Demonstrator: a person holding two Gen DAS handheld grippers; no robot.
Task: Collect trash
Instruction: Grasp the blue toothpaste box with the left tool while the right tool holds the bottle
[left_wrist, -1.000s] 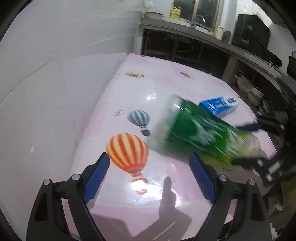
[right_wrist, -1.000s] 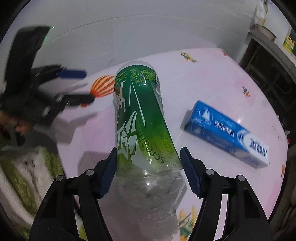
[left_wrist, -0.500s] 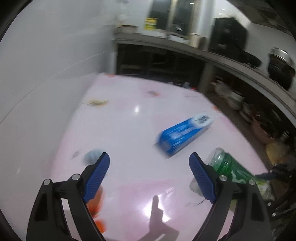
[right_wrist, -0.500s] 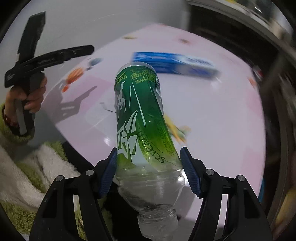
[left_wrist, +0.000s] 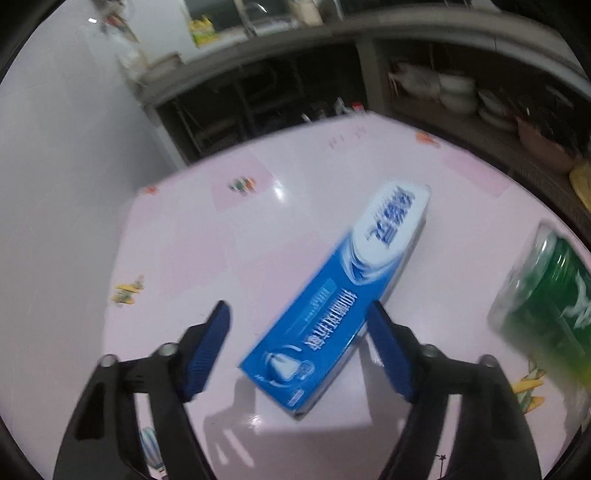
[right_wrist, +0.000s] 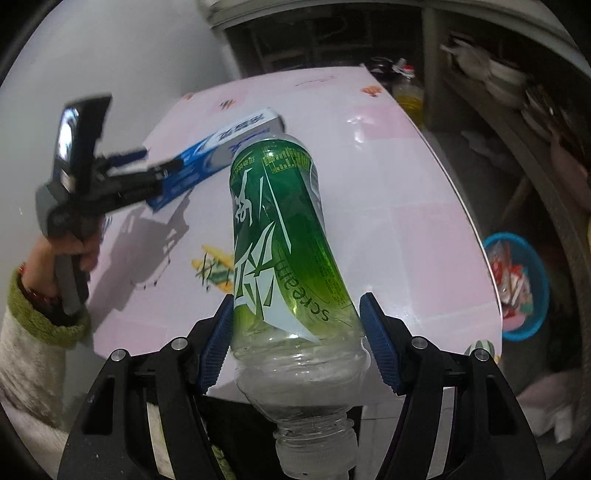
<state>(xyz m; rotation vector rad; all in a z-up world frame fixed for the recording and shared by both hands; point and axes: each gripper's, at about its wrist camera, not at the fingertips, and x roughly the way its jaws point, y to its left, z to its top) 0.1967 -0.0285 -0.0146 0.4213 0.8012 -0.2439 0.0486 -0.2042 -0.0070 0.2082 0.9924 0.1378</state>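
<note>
A blue and white toothpaste box (left_wrist: 332, 302) lies flat on the pink table (left_wrist: 258, 229). My left gripper (left_wrist: 297, 310) straddles the box's near half and its jaws are closing. The right pad is at the box's edge, while the left pad stands clear of it. The right wrist view shows that gripper (right_wrist: 162, 162) over the same box (right_wrist: 236, 136), held by a person's hand (right_wrist: 70, 251). My right gripper (right_wrist: 295, 301) is shut on an empty green-labelled plastic bottle (right_wrist: 280, 240), held neck toward the camera above the table's near edge. The bottle (left_wrist: 546, 295) also appears at the left wrist view's right side.
A blue bin (right_wrist: 517, 284) with wrappers in it stands on the floor past the table's right edge. Dark shelves with bowls (left_wrist: 450, 92) run behind the table, and a white wall (left_wrist: 74, 147) is on the left. A yellow oil bottle (right_wrist: 406, 96) stands off the far corner.
My left gripper has swung across the table onto the toothpaste box, and its jaws have narrowed around it. My right gripper has carried the bottle toward the table's edge, bringing the blue bin into view.
</note>
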